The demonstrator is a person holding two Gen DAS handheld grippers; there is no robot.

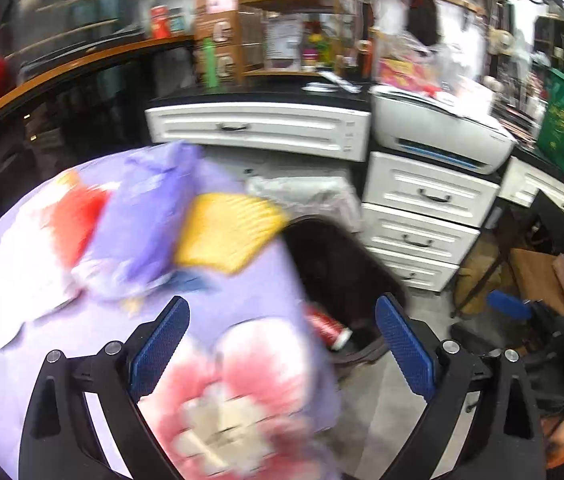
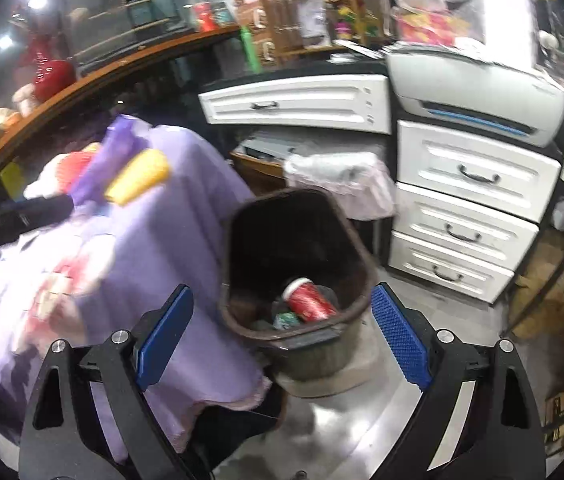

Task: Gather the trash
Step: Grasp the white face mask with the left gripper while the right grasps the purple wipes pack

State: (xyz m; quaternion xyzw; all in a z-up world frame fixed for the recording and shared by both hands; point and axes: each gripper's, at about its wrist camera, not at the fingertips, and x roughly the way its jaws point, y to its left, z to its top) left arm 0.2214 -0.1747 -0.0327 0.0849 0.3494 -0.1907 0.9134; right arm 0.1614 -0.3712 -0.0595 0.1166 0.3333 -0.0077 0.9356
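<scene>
My left gripper tilts downward, jaws wide and empty; wrappers lie ahead-left on the purple tablecloth. My right gripper, also spread and empty, points into the brown bin holding a red can.

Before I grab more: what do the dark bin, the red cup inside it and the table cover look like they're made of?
Dark bin: probably moulded plastic, matt brown, with a smooth rolled rim.
Red cup: looks like coated paper, glossy red print with a white rim; could be thin plastic.
Table cover: cloth, soft purple floral print that drapes and folds over the edge, with a hemmed border.
</scene>
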